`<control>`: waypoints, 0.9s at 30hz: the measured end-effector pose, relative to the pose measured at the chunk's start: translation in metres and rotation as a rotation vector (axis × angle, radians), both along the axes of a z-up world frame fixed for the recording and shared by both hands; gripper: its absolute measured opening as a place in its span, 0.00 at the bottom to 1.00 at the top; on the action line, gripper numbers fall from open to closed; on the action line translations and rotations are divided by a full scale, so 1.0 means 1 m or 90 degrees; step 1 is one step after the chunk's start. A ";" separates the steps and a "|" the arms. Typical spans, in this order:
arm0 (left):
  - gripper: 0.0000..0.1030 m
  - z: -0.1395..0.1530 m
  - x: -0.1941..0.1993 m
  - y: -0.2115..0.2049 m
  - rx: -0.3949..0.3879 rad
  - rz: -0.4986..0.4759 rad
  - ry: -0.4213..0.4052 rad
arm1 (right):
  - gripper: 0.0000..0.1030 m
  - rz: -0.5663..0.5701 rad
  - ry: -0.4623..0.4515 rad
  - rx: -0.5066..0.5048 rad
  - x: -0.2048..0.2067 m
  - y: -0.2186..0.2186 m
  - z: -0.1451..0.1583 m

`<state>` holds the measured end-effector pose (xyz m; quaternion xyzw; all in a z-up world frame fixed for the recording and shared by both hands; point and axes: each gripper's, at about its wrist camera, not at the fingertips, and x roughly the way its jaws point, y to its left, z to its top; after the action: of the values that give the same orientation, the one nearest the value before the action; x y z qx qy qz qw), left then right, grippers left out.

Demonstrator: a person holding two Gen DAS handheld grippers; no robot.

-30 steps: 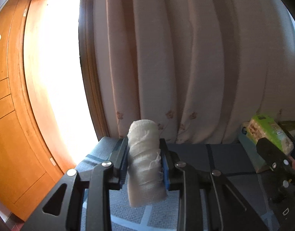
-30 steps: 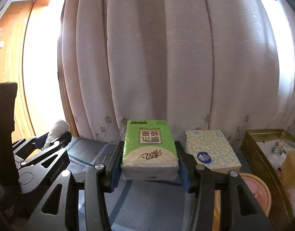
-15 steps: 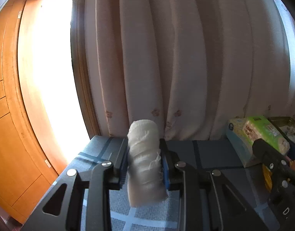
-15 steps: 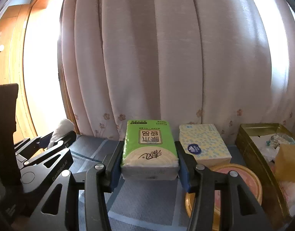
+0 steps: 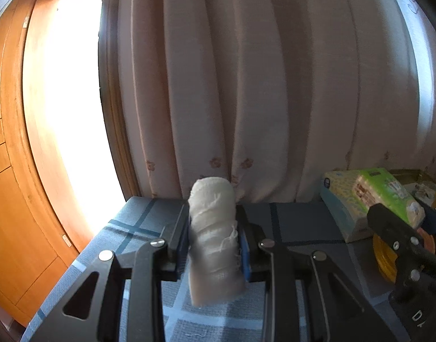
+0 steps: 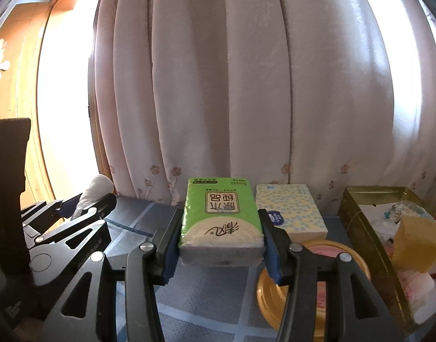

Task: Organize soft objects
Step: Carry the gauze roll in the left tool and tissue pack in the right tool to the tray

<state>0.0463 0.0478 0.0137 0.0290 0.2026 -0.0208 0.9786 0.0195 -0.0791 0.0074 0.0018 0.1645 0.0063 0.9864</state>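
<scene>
My left gripper [image 5: 213,228] is shut on a white gauze roll [image 5: 213,236], held upright above the blue checked tablecloth [image 5: 138,228]. It also shows at the left of the right wrist view [image 6: 96,189]. My right gripper [image 6: 219,238] is shut on a green tissue pack [image 6: 220,219], held above the cloth. That pack also shows at the right of the left wrist view [image 5: 388,191].
A blue-dotted tissue box [image 6: 289,211] stands by the curtain [image 6: 246,85]. A round gold lid [image 6: 317,285] lies under my right gripper. A gold tin [image 6: 368,236] at the right holds a yellow sponge [image 6: 417,242] and other soft items. A bright window and wooden frame are left.
Both grippers have moved a little left along the table and lower, each holding its object. The tin and tissue box have come further into view.
</scene>
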 end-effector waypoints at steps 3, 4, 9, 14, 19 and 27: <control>0.27 -0.002 -0.001 -0.006 0.002 -0.006 0.001 | 0.51 -0.003 0.000 -0.002 -0.002 -0.003 0.000; 0.27 -0.002 -0.002 -0.007 0.001 -0.006 0.001 | 0.51 -0.005 0.001 -0.002 -0.003 -0.004 0.000; 0.27 -0.004 -0.008 -0.013 -0.018 -0.010 0.007 | 0.51 -0.010 0.002 -0.008 -0.008 -0.009 0.000; 0.27 -0.005 -0.014 -0.022 -0.021 -0.014 0.004 | 0.51 -0.017 -0.004 -0.011 -0.015 -0.016 0.001; 0.27 -0.006 -0.022 -0.032 -0.021 -0.021 0.002 | 0.51 -0.029 -0.017 -0.019 -0.024 -0.025 0.002; 0.27 -0.007 -0.034 -0.054 -0.009 -0.037 0.003 | 0.51 -0.045 -0.033 -0.024 -0.039 -0.043 0.004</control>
<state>0.0120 -0.0061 0.0068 0.0280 0.2039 -0.0505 0.9773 -0.0194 -0.1217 0.0110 -0.0114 0.1391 -0.0315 0.9897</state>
